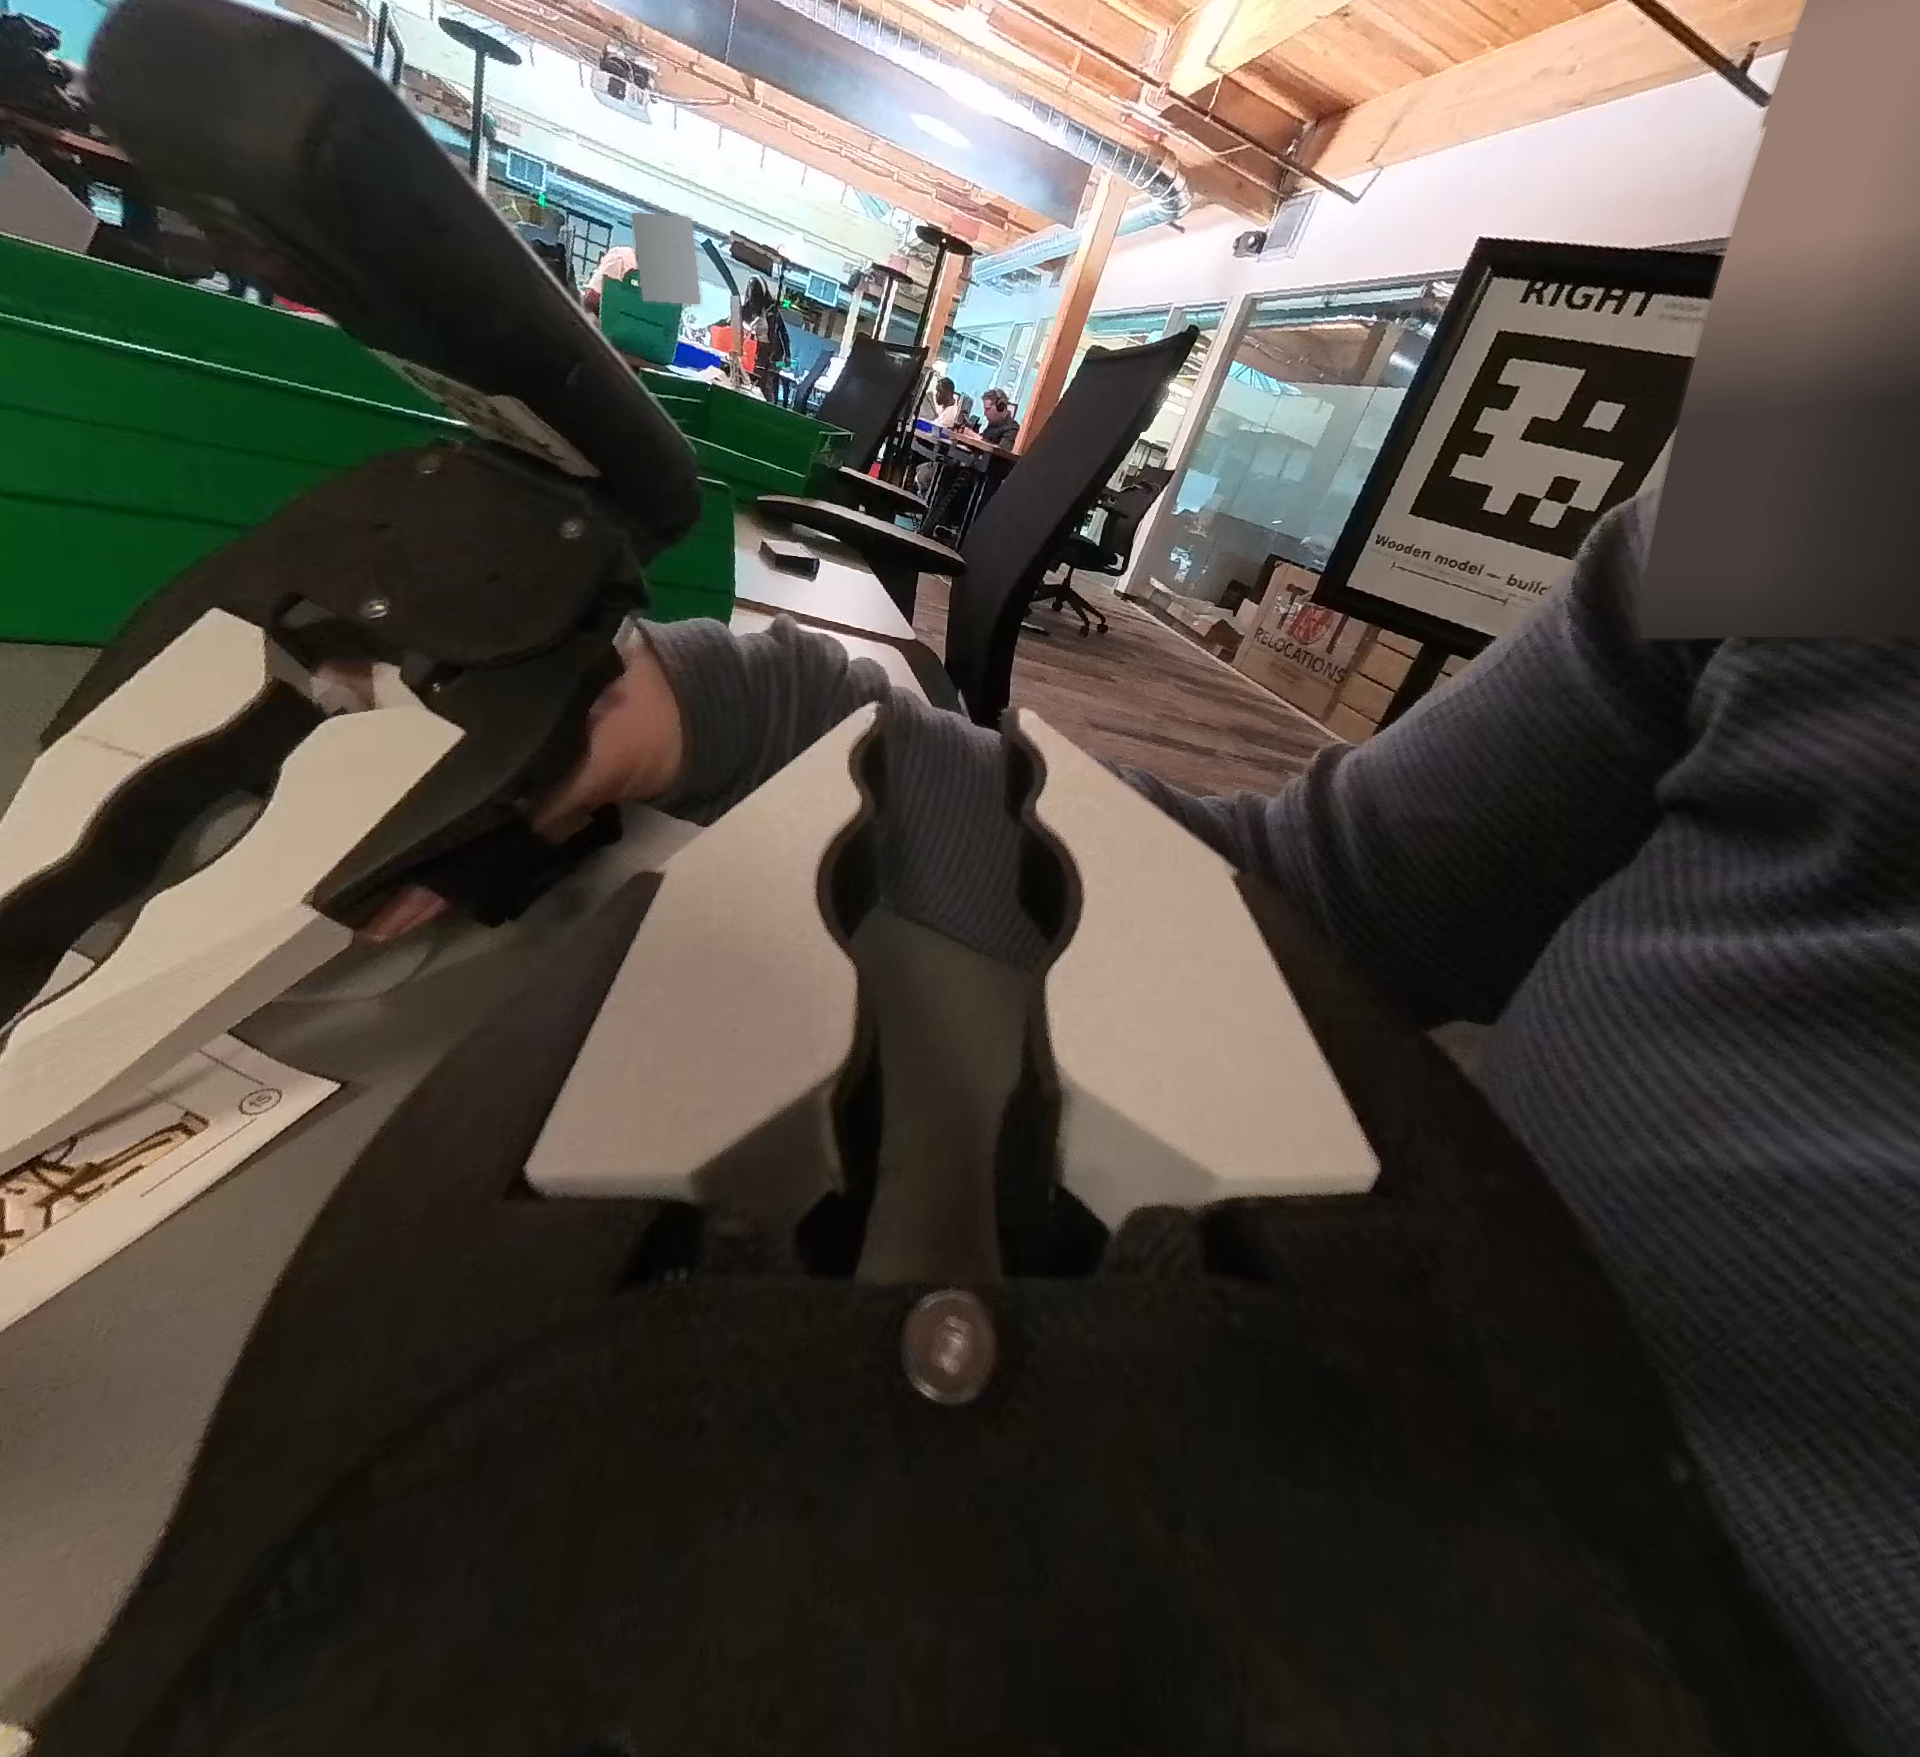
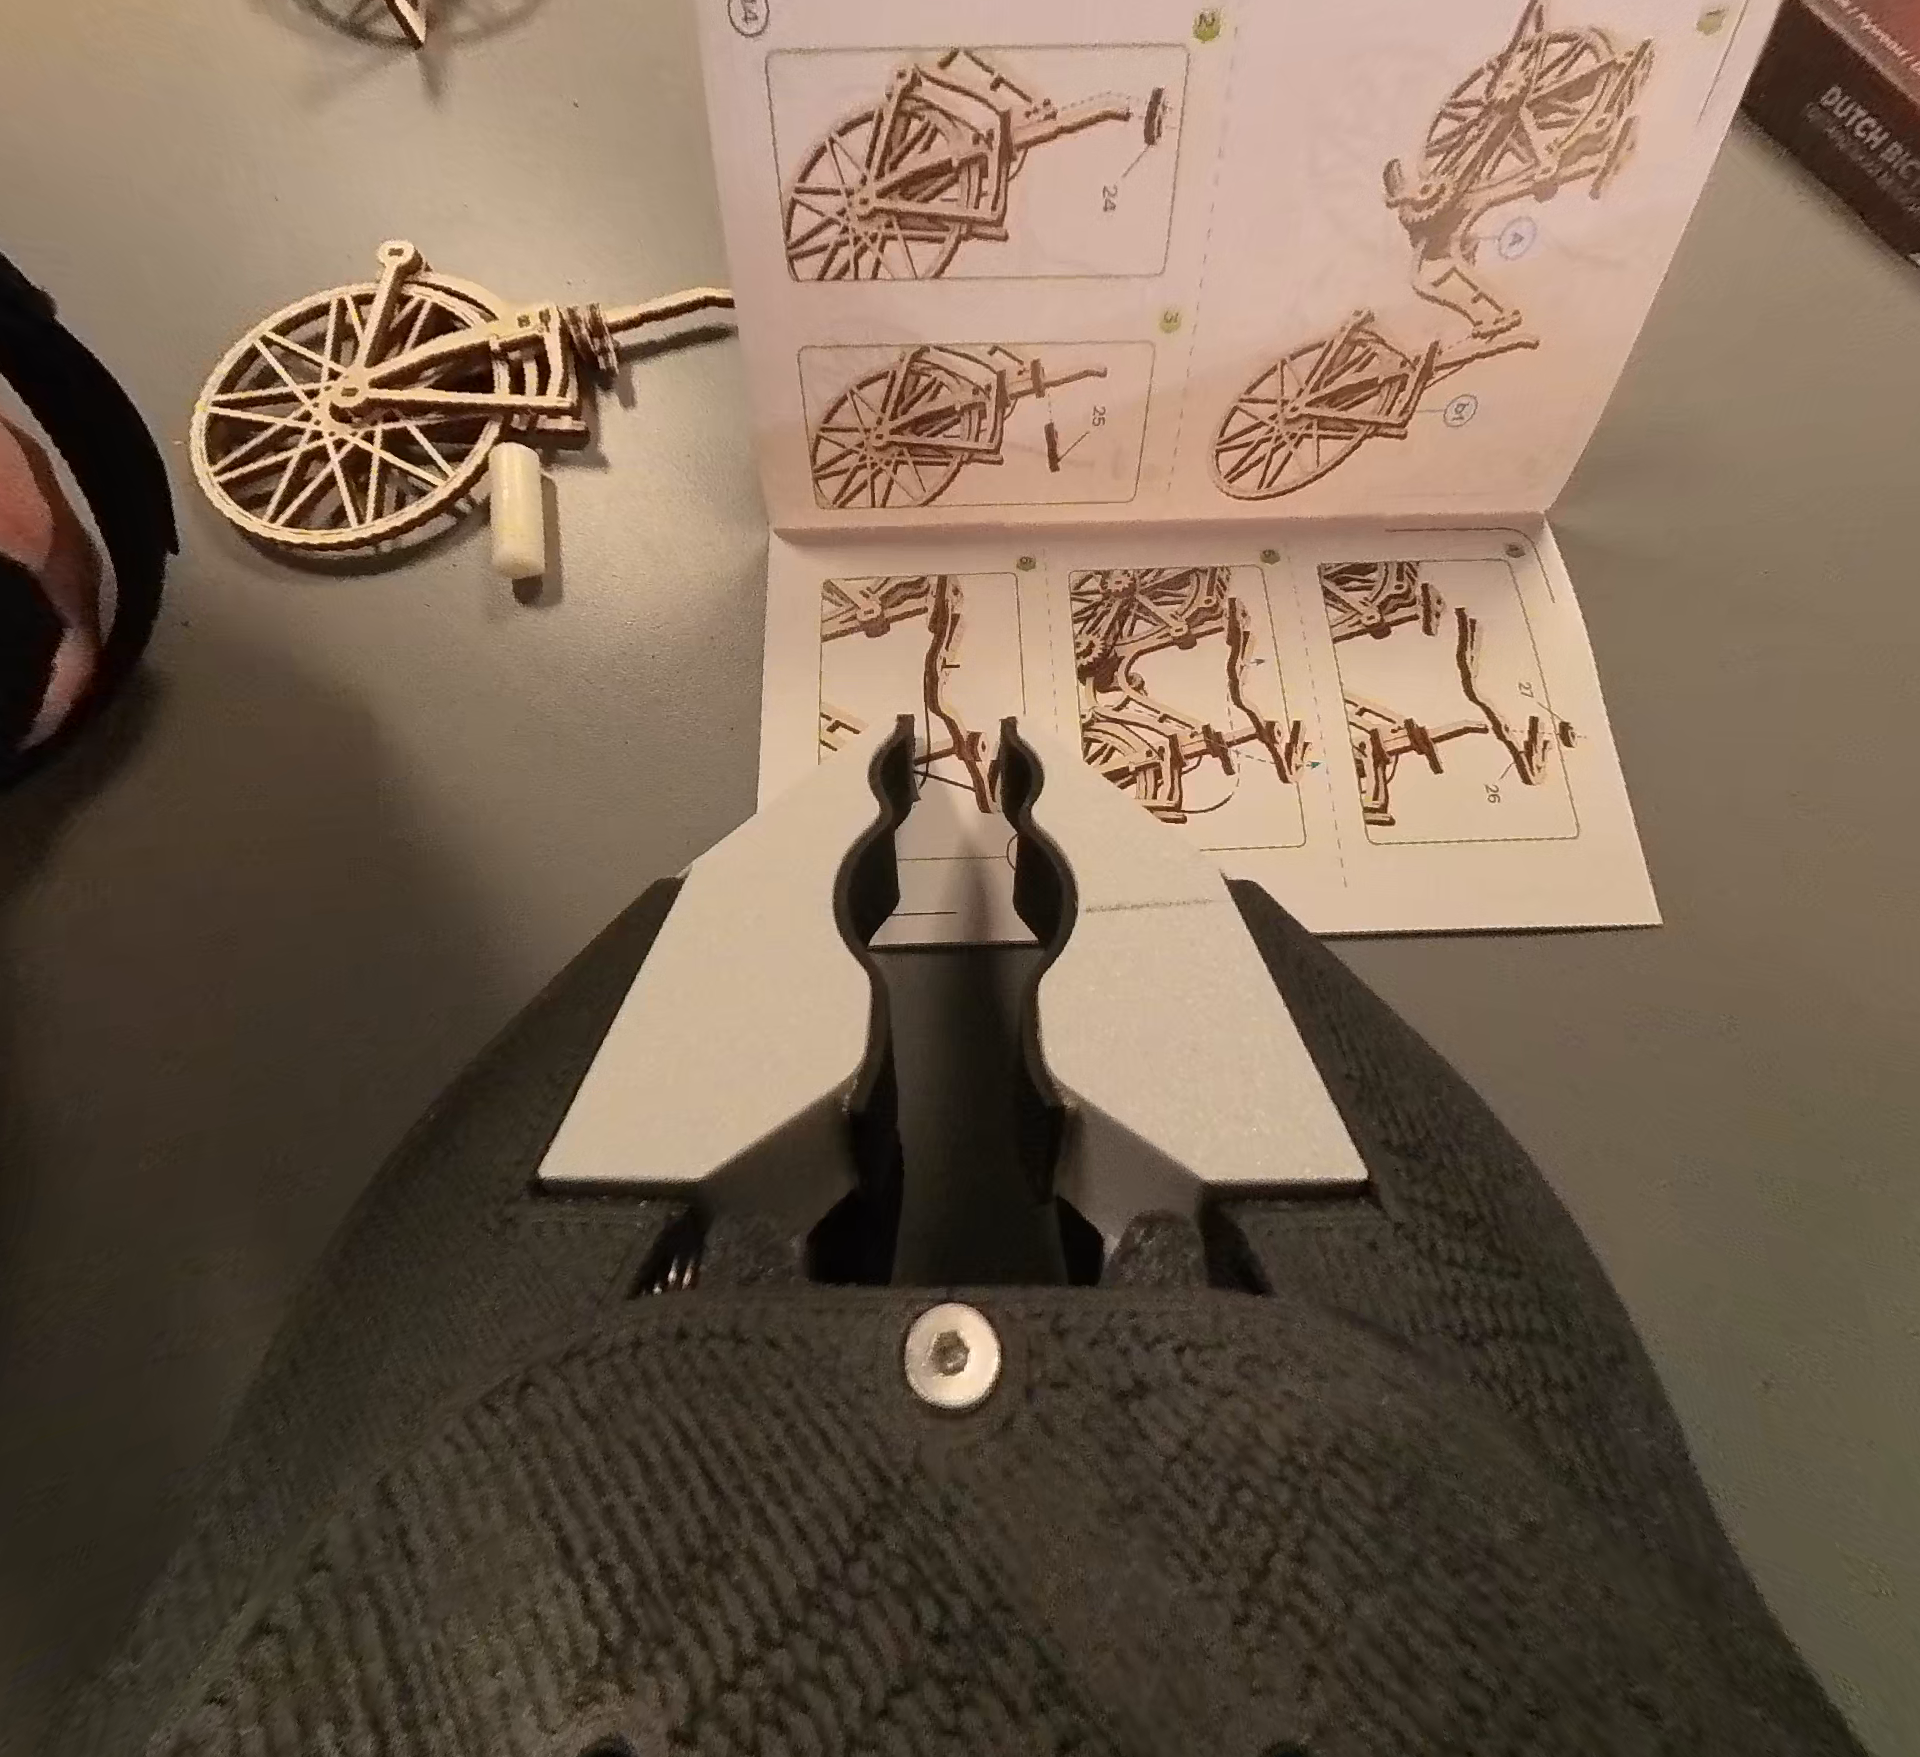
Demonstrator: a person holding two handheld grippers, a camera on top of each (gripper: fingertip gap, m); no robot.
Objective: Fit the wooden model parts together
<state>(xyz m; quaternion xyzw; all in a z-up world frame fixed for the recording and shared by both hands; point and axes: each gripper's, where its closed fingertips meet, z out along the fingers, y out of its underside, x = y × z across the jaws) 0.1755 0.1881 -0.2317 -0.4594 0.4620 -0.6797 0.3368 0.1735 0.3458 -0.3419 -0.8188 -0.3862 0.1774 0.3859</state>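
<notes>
Pale laser-cut wooden wheel assembly [image 2: 390, 419]

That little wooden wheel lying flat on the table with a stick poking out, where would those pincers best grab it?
Probably by the handle bar jutting right from the wheel assembly. It is a narrow solid strip clear of the thin spokes, so the right gripper, now open and empty, could come down from above and close across it.

Bare grey table [image 2: 343, 824] between wheel assembly [image 2: 384, 419] and open instruction booklet [image 2: 1195, 253]; dark box [image 2: 1849, 86] far right.
</notes>
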